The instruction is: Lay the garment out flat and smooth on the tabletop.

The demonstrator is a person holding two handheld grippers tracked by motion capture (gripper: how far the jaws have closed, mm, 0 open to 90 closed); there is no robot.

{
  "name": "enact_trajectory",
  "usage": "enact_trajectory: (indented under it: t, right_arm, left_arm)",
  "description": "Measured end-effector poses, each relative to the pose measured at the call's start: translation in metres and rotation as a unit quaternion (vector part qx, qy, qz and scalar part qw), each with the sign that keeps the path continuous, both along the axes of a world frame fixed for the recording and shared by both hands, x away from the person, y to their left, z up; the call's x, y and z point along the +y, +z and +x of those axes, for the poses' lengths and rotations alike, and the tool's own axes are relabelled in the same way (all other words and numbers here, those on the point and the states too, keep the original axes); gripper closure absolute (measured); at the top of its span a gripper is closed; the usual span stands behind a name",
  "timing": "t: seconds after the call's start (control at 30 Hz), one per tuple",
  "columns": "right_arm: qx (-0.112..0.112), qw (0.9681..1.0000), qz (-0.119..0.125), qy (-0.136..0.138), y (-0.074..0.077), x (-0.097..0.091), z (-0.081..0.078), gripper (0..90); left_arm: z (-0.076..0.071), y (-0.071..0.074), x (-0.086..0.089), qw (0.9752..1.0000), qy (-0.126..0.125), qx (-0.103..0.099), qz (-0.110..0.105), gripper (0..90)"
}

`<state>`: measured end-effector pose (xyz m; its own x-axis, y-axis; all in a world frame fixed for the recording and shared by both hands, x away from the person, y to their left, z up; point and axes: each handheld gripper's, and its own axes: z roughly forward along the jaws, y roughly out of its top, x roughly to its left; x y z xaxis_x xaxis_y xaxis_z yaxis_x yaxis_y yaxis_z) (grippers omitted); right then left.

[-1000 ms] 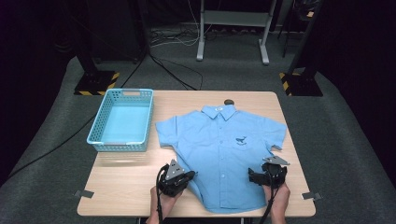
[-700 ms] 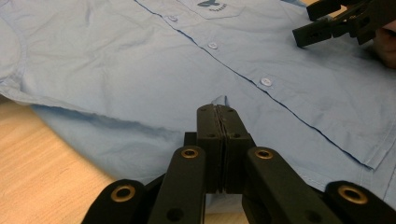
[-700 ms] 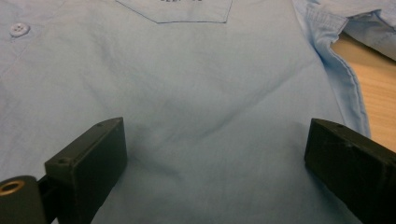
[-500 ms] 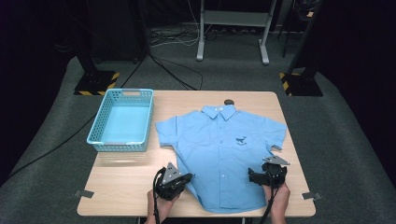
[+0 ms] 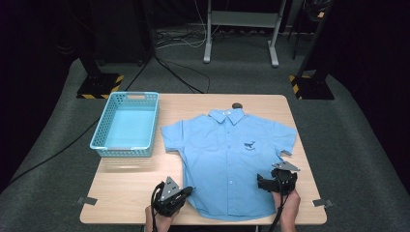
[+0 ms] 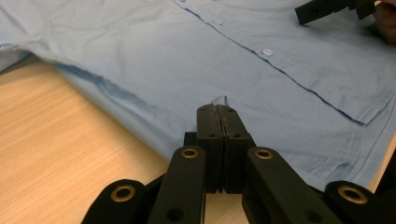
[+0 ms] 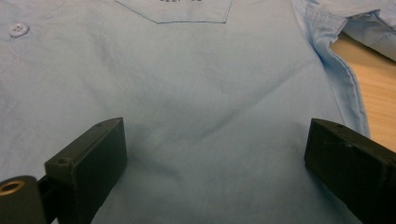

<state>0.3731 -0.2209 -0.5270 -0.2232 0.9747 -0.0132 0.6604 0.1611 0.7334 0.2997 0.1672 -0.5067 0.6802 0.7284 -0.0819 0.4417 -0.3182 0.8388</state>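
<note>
I've slid my left gripper (image 5: 189,191) a little toward the bench's near edge, along the shirt's (image 5: 227,159) left hem. Its jaws are closed at the cloth's edge.

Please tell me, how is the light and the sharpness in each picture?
High view: the table and shirt are brightly lit, the surrounding room is dark, and detail is soft. Left gripper view: the shut left tool is sharp, with a shadow under the shirt edge. Right gripper view: the open right tool is slightly blurred, the cloth dim.

Light fell from above on the table (image 5: 130,193), bright and even; the surrounding room stayed dark. The high view was soft, slightly blurred.
</note>
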Motion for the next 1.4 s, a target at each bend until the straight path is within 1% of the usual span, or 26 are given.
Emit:
enact_trajectory:
  t: [0.13, 0.3, 0.33, 0.53, 0.6, 0.63, 0.67, 0.7, 0.73, 0.77, 0.83, 0.87, 0.9, 0.93, 0.97, 1.0, 1.03, 1.07, 1.13, 1.17, 1.2, 1.23, 1.27, 1.3, 1.33, 1.4]
  right_arm:
    - [0.0, 1.0, 0.0, 0.0, 0.0, 0.0, 0.0, 4.9]
    - [0.0, 1.0, 0.0, -0.001, 0.0, 0.0, 0.0, 4.8]
    - [0.0, 1.0, 0.0, -0.001, 0.0, 0.0, 0.0, 4.8]
    - [0.001, 1.0, 0.0, -0.001, 0.0, 0.0, 0.0, 4.9]
    - [0.0, 1.0, 0.0, -0.002, 0.0, 0.0, 0.0, 4.8]
    - [0.001, 1.0, 0.0, -0.002, 0.0, 0.0, 0.0, 4.9]
    - [0.001, 1.0, 0.001, -0.002, 0.0, 0.0, 0.0, 4.9]
    - [0.002, 1.0, 0.001, -0.002, 0.0, 0.0, 0.0, 4.9]
    - [0.002, 1.0, 0.002, -0.002, 0.0, -0.001, 0.001, 4.9]
    - [0.002, 1.0, 0.002, -0.002, 0.0, -0.001, 0.001, 4.9]
    - [0.002, 1.0, 0.002, -0.002, 0.0, -0.001, 0.001, 4.9]
    - [0.002, 1.0, 0.002, -0.002, 0.0, -0.001, 0.001, 4.9]
    - [0.002, 1.0, 0.002, -0.003, 0.0, 0.0, 0.001, 4.9]
    - [0.002, 1.0, 0.002, -0.003, 0.0, 0.0, 0.001, 4.8]
    - [0.002, 1.0, 0.002, -0.003, 0.0, 0.0, 0.001, 4.8]
    - [0.002, 1.0, 0.001, -0.003, 0.0, 0.0, 0.001, 4.8]
    - [0.002, 1.0, 0.002, -0.003, 0.0, 0.0, 0.001, 4.8]
    - [0.002, 1.0, 0.002, -0.003, 0.0, 0.0, 0.001, 4.9]
    - [0.003, 1.0, 0.002, -0.002, 0.0, -0.001, 0.001, 4.9]
    - [0.003, 1.0, 0.002, -0.003, 0.0, -0.001, 0.001, 4.9]
    - [0.003, 1.0, 0.003, -0.003, 0.0, -0.001, 0.001, 4.9]
    - [0.003, 1.0, 0.003, -0.003, 0.0, -0.001, 0.001, 4.9]
    - [0.003, 1.0, 0.003, -0.003, 0.0, -0.001, 0.001, 4.9]
    - [0.003, 1.0, 0.003, -0.002, 0.0, -0.001, 0.001, 5.0]
    - [0.003, 1.0, 0.003, -0.002, 0.0, -0.001, 0.001, 5.0]
    - [0.002, 1.0, 0.003, -0.001, 0.0, -0.001, 0.001, 5.0]
  left_arm:
    - [-0.003, -0.003, 0.005, 1.0, 0.005, 0.004, -0.001, 88.2]
    - [-0.008, -0.007, 0.009, 0.9999, 0.007, 0.008, 0.005, 88.0]
    - [-0.01, -0.009, 0.01, 0.9999, 0.009, 0.012, 0.004, 88.0]
    - [-0.015, -0.012, 0.013, 0.9998, 0.008, 0.017, 0.007, 87.5]
    - [-0.019, -0.016, 0.018, 0.9996, 0.011, 0.025, 0.007, 86.1]
    - [-0.02, -0.016, 0.021, 0.9995, 0.016, 0.027, 0.009, 82.3]
    - [-0.021, -0.017, 0.025, 0.9991, 0.024, 0.034, 0.006, 72.7]
    - [-0.021, -0.017, 0.025, 0.9991, 0.024, 0.034, 0.006, 63.8]
    - [-0.022, -0.015, 0.035, 0.9981, 0.042, 0.044, -0.002, 54.1]
    - [-0.024, -0.013, 0.041, 0.9977, 0.05, 0.045, -0.009, 46.7]
    - [-0.025, -0.005, 0.051, 0.9974, 0.059, 0.036, -0.022, 39.4]
    - [-0.025, 0.001, 0.054, 0.9969, 0.069, 0.027, -0.027, 35.3]
    - [-0.025, 0.001, 0.054, 0.9969, 0.069, 0.027, -0.027, 29.5]
    - [-0.019, 0.012, 0.055, 0.9968, 0.072, 0.015, -0.03, 26.3]
    - [-0.014, 0.018, 0.053, 0.997, 0.071, 0.011, -0.028, 23.7]
    - [-0.014, 0.018, 0.053, 0.997, 0.071, 0.011, -0.028, 21.0]
    - [-0.002, 0.027, 0.042, 0.9982, 0.058, 0.003, -0.014, 18.5]
    - [0.005, 0.03, 0.033, 0.9989, 0.047, 0.003, -0.002, 17.2]
    - [0.019, 0.033, 0.011, 0.9995, 0.021, 0.007, 0.024, 15.6]
    - [0.026, 0.032, -0.002, 0.9991, 0.004, 0.013, 0.041, 14.9]
    - [0.032, 0.03, -0.014, 0.9981, -0.009, 0.017, 0.058, 14.5]
    - [0.038, 0.027, -0.026, 0.9964, -0.019, 0.026, 0.078, 14.5]
    - [0.038, 0.027, -0.026, 0.9964, -0.019, 0.026, 0.078, 14.1]
    - [0.045, 0.018, -0.043, 0.9917, -0.036, 0.04, 0.117, 13.7]
    - [0.047, 0.013, -0.048, 0.9896, -0.041, 0.046, 0.13, 13.8]
    - [0.047, 0.004, -0.049, 0.9874, -0.039, 0.053, 0.144, 13.8]
